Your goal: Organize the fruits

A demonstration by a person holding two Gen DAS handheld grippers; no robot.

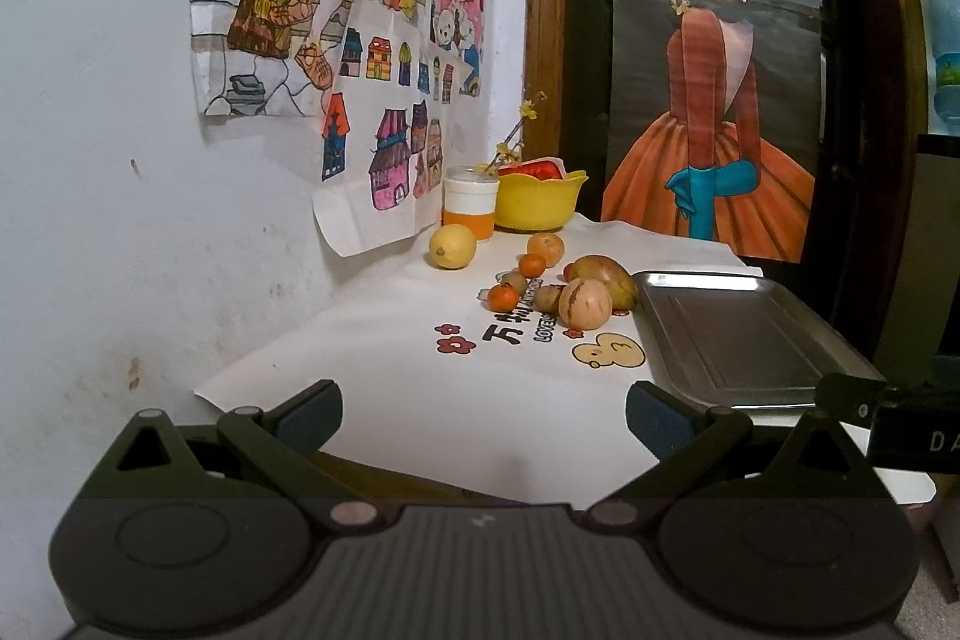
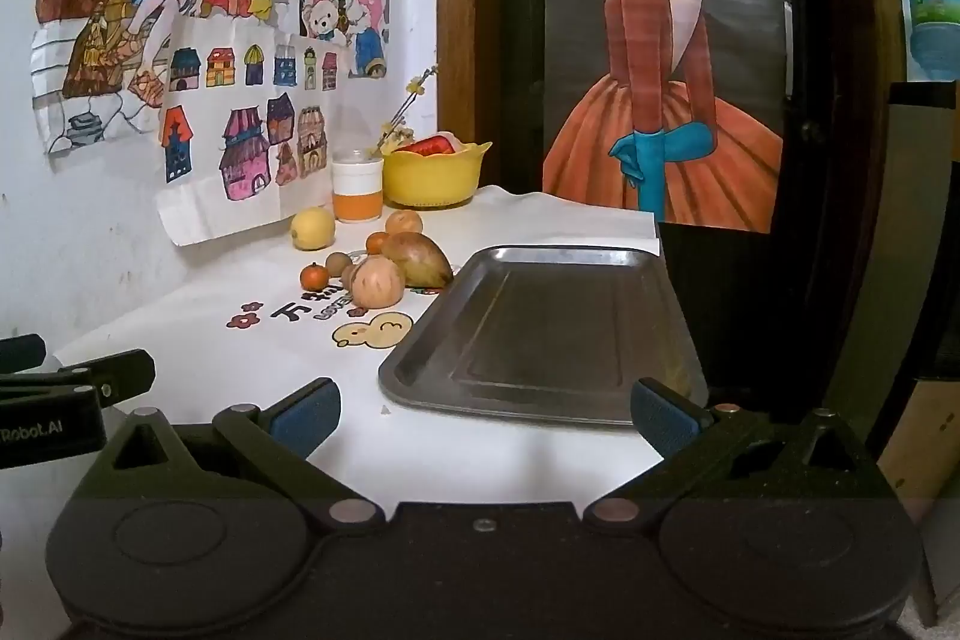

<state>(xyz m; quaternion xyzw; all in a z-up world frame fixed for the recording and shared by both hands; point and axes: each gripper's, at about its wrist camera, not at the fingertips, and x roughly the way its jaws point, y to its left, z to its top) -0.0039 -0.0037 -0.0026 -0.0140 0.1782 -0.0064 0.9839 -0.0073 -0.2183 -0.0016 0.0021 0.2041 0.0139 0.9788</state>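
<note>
Nearest to me: left hand-held gripper [image 1: 483, 415], blue-padded fingers spread wide with nothing between them, hanging over the near edge of the white printed cloth [image 1: 384, 340] that covers the tabletop.
Other side: right hand-held gripper [image 2: 486, 415], likewise spread and empty, poised just short of the near rim of the shallow rectangular steel tray [image 2: 540, 334].
Tray: bare; I see no fruit in it from either wrist view.
Fruit cluster: loose on the cloth just left of the tray's far corner. A pale round striped melon-like fruit [image 1: 584, 303] sits in front, touching the brownish-green mango [image 1: 606, 277] behind it.
Small pieces: two small orange tangerines [image 1: 503, 297] and two brown kiwis [image 1: 514, 280] lie beside them, with a larger orange fruit [image 1: 545, 248] further back.
Outlier: a yellow lemon [image 1: 452, 247] lies apart to the left, near the white and orange cup [image 1: 470, 203].
Backdrop: a yellow plastic bowl [image 1: 540, 199] with something red inside stands against the wall; I doubt it belongs to this job.
Step in hand: by my reading, the very start, since nothing is gathered yet.
Next move: I would send one hand-held gripper forward to the striped fruit, the nearest and least blocked, close gently across its widest part, then carry it right onto the tray.
Caution: round fruit may roll when nudged, so approach squarely.
</note>
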